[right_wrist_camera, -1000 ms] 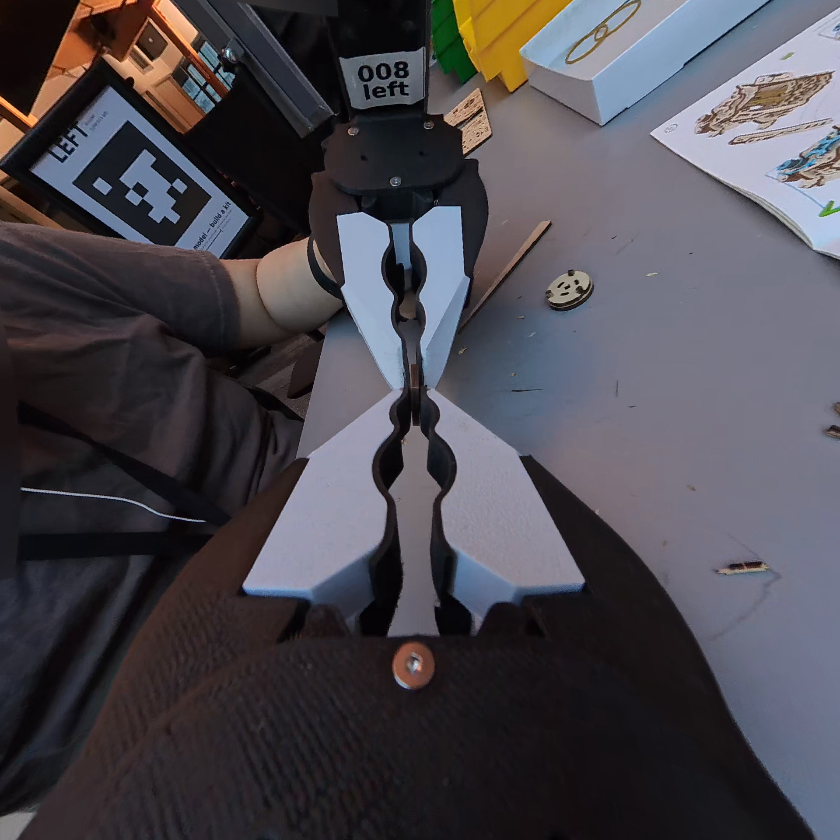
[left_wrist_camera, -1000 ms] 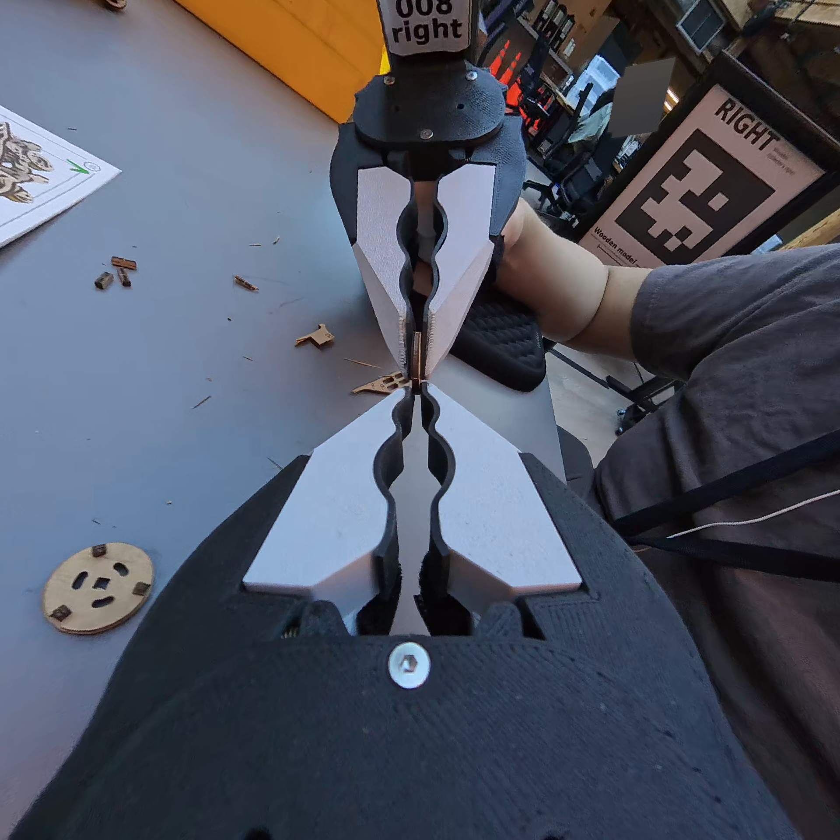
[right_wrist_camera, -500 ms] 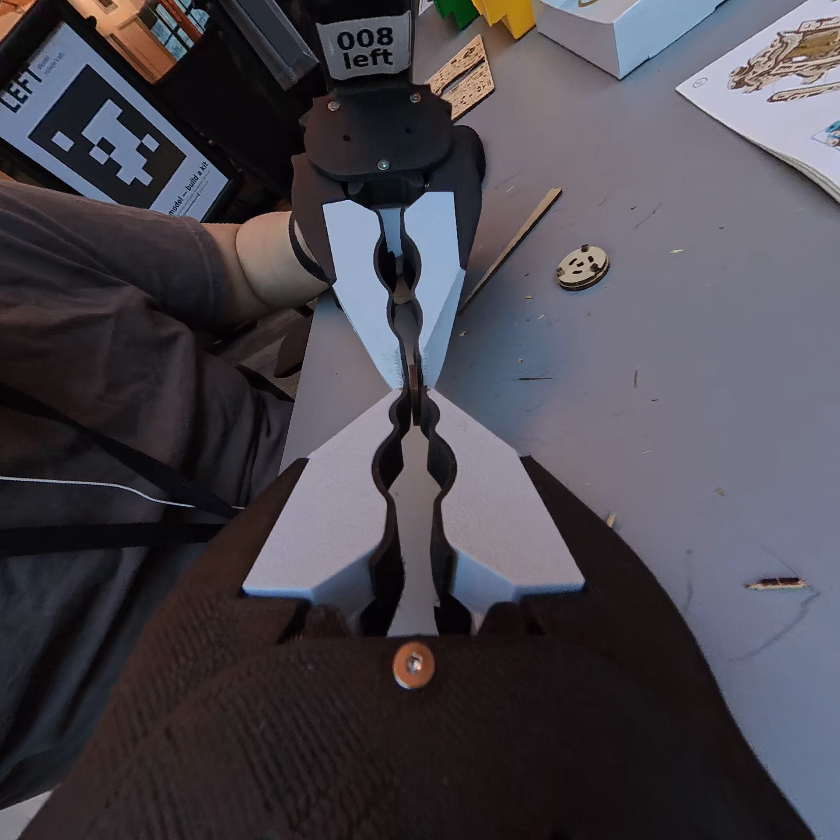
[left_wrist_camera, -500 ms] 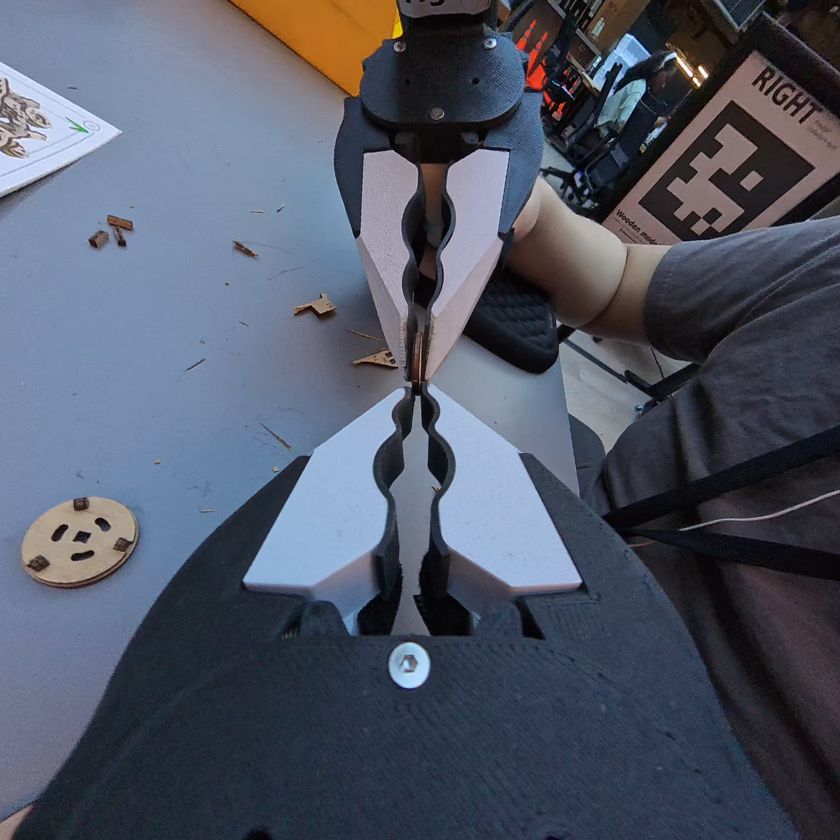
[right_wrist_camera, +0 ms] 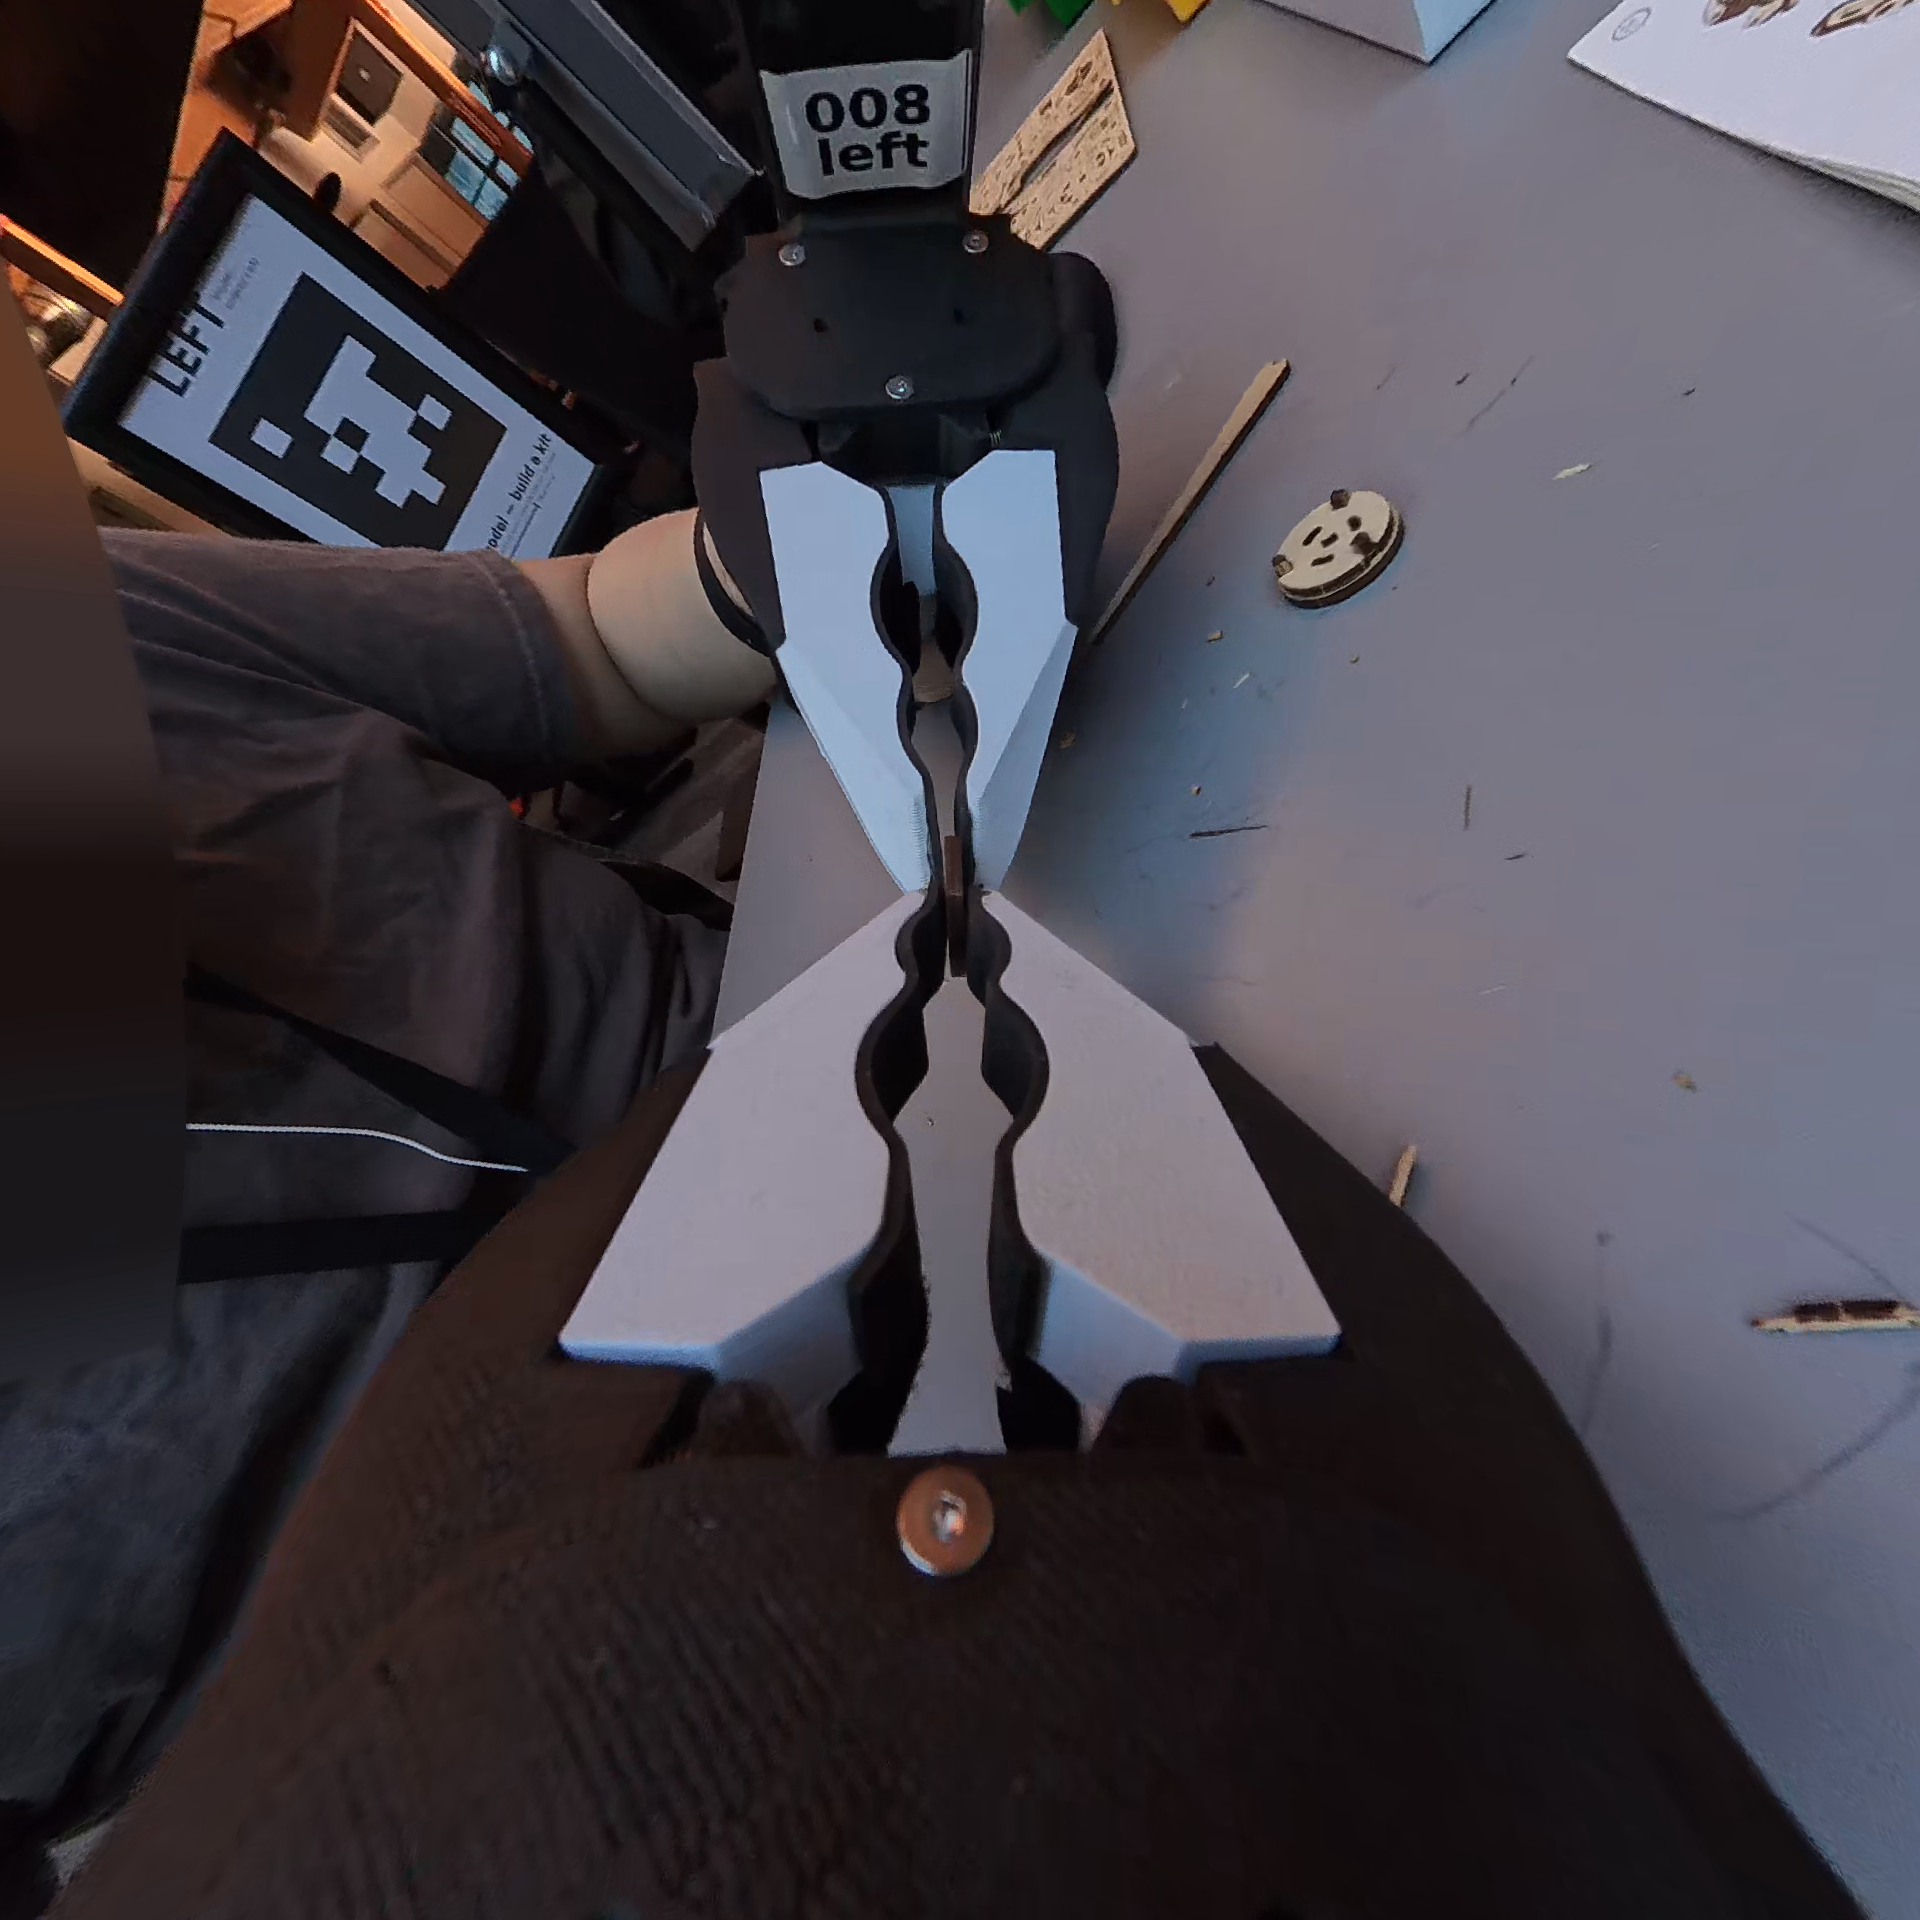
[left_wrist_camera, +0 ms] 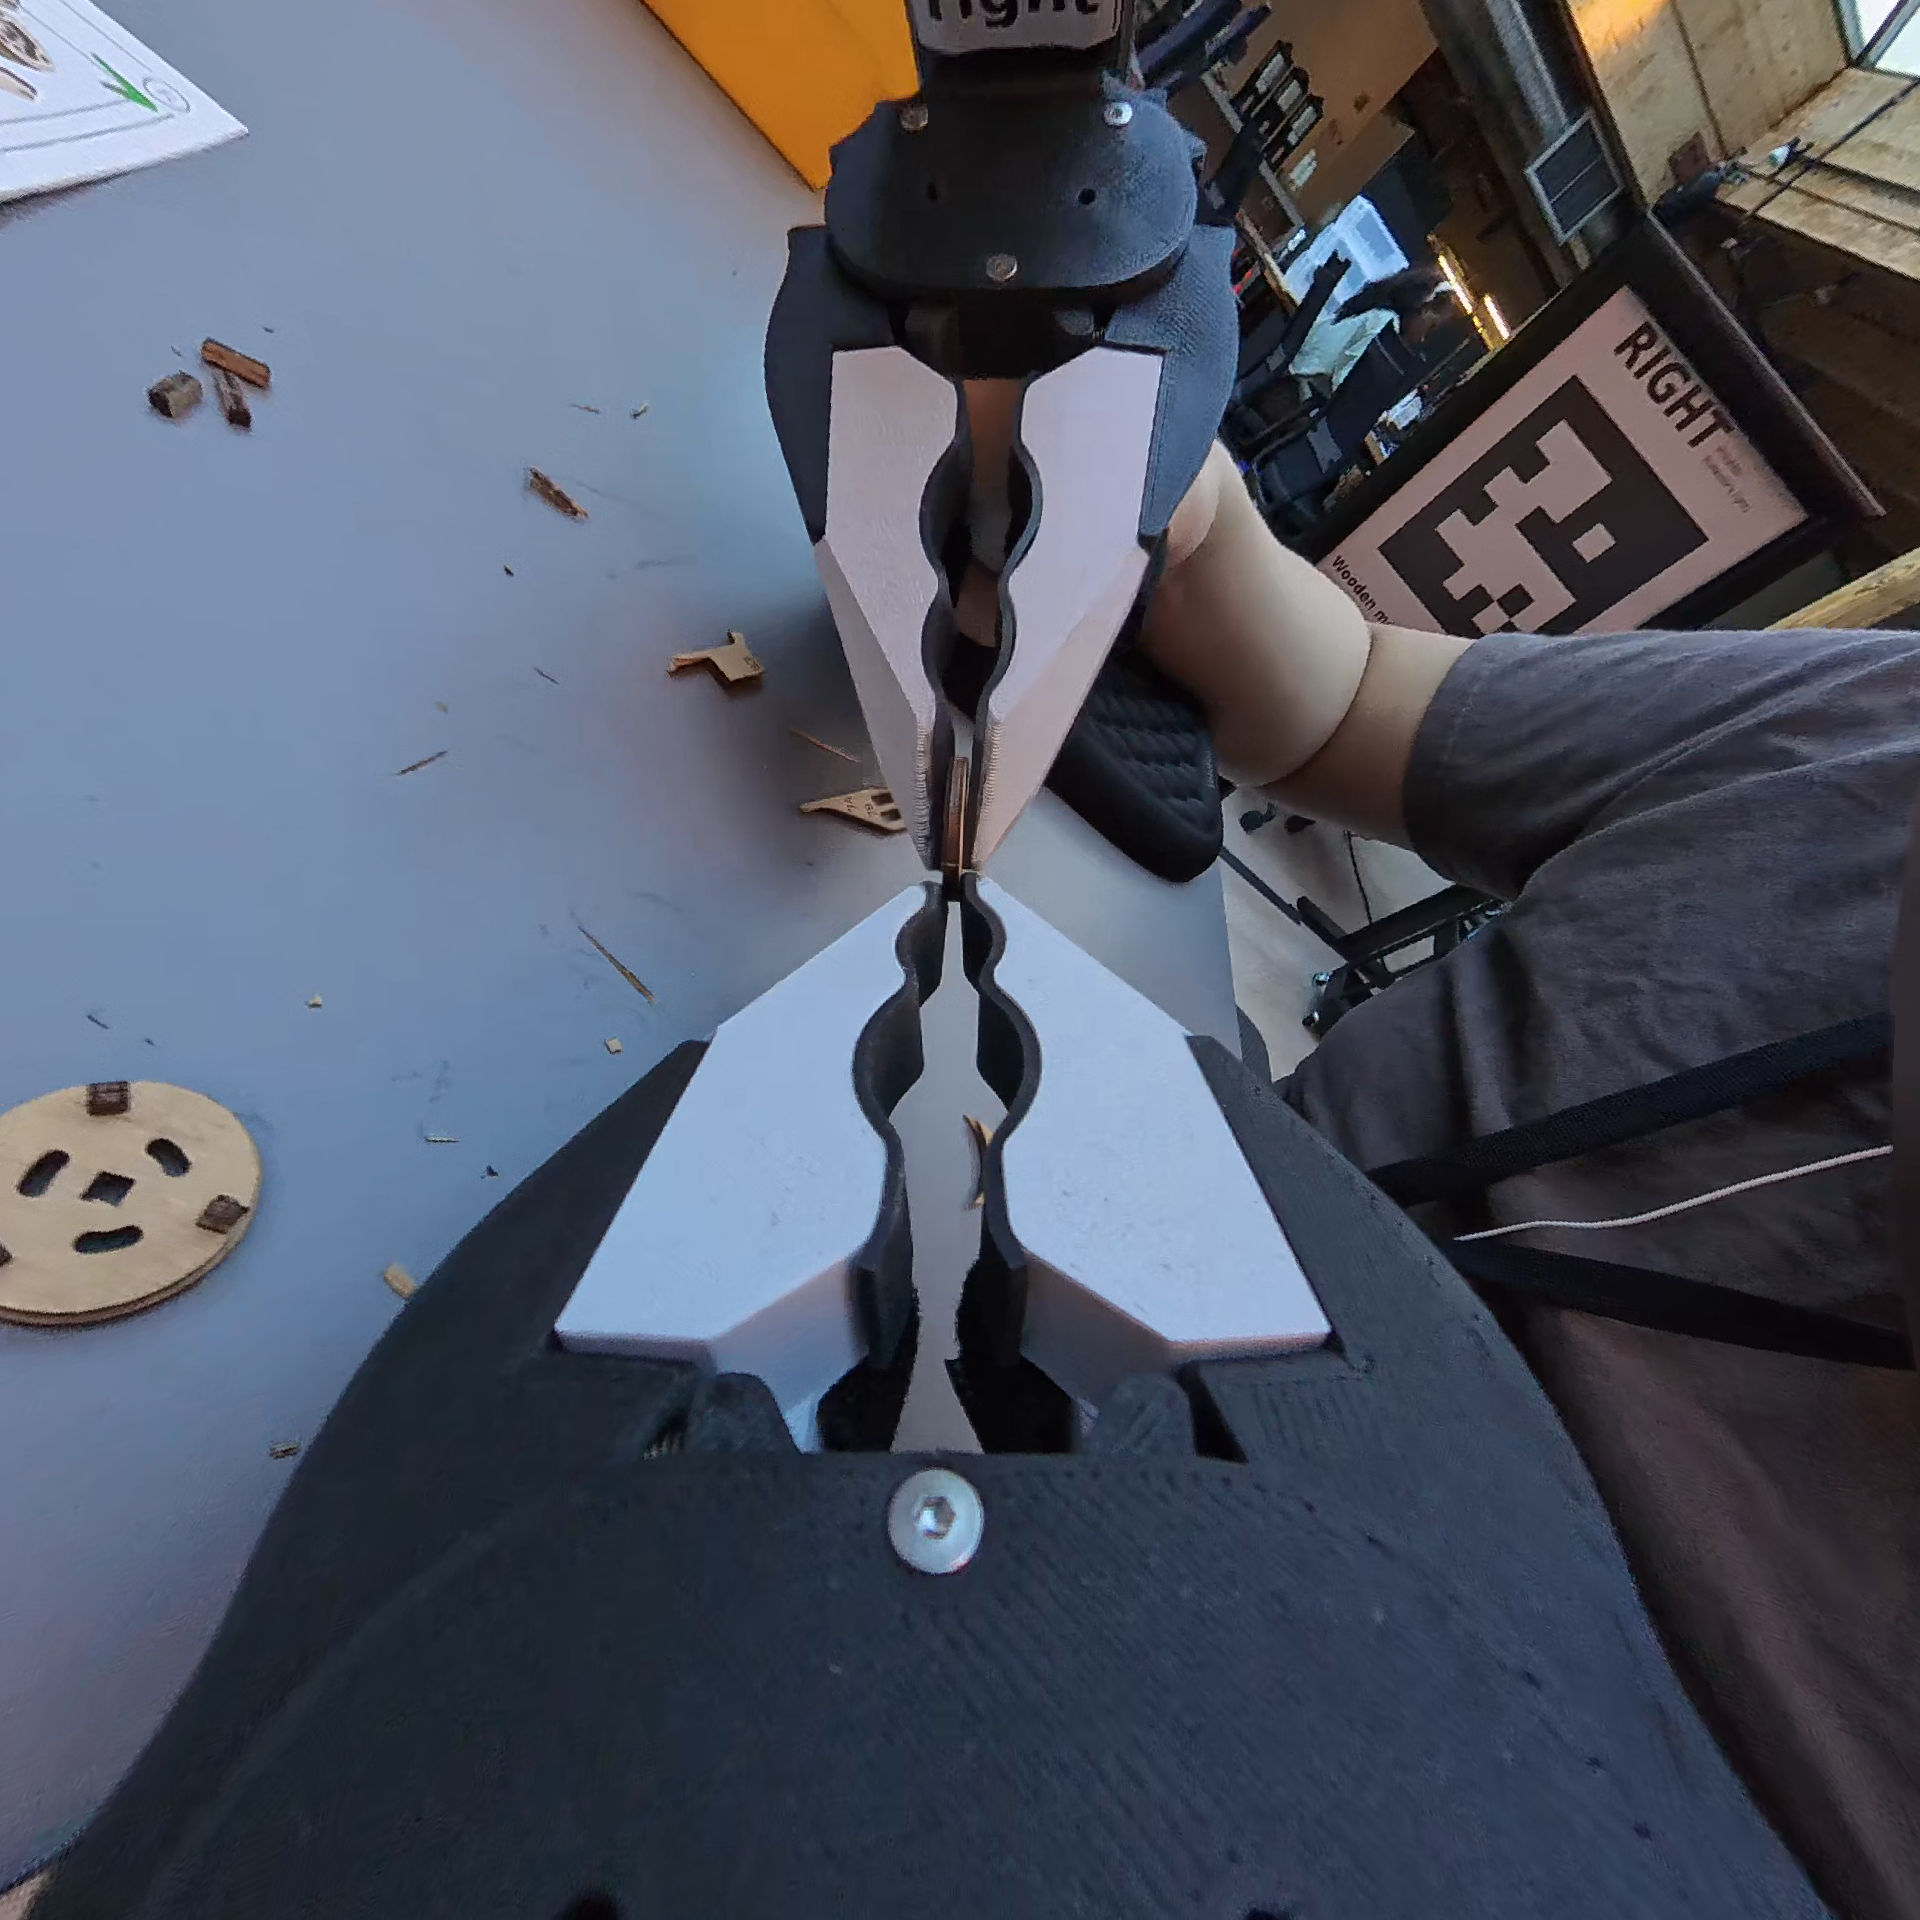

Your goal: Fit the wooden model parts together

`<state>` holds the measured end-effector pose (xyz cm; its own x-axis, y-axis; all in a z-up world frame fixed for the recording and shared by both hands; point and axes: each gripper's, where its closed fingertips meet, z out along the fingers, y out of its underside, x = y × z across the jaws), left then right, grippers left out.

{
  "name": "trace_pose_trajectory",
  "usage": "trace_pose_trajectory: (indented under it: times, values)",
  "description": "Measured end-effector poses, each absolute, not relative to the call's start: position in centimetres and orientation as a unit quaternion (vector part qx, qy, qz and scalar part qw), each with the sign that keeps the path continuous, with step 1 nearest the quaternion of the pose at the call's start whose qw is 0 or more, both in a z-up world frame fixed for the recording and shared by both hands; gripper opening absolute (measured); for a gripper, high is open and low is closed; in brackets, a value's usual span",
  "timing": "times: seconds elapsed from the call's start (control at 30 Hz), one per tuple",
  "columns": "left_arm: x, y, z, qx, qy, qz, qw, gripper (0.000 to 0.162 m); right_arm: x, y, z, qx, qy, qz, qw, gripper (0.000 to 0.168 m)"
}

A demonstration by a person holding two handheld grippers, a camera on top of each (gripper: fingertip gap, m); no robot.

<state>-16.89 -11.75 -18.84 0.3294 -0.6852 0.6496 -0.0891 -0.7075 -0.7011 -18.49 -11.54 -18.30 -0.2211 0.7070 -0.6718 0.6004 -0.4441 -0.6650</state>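
Two hand-held grippers tip to tip above the grey surface (left_wrist_camera: 364, 727), right one (left_wrist_camera: 958, 831) pinching a thin wooden piece (left_wrist_camera: 957, 805), wooden disc (left_wrist_camera: 109, 1200) lying left.

**Grippers meet tip to tip above the table's near edge**

The left gripper (left_wrist_camera: 948, 891) and right gripper (left_wrist_camera: 956, 847) face each other tip to tip, above the table (left_wrist_camera: 436, 582) at its edge. A thin wooden part (right_wrist_camera: 953, 914) stands edge-on between their tips. In the left wrist view, a wooden disc (left_wrist_camera: 109, 1200) lies on the table to the left, near; small scraps (left_wrist_camera: 722, 660) lie farther off, an instruction sheet (left_wrist_camera: 94, 94) at far left. A marker board (left_wrist_camera: 1558, 509) stands off the table, far right.
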Motion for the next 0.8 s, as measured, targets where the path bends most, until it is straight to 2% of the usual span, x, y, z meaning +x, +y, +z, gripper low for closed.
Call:
trace_pose_trajectory:
  times: [0.5,0.8]
  values:
    - [-16.9,-11.0,-17.5,-0.745,0.250,-0.521,0.335,0.001,-18.4,-10.9,-17.1,-0.616,-0.481,0.623,0.027,0.001]
    - [-16.9,-11.3,-18.0,-0.746,0.231,-0.552,0.294,0.000,-18.4,-11.1,-17.5,-0.619,-0.491,0.613,0.024,0.001]
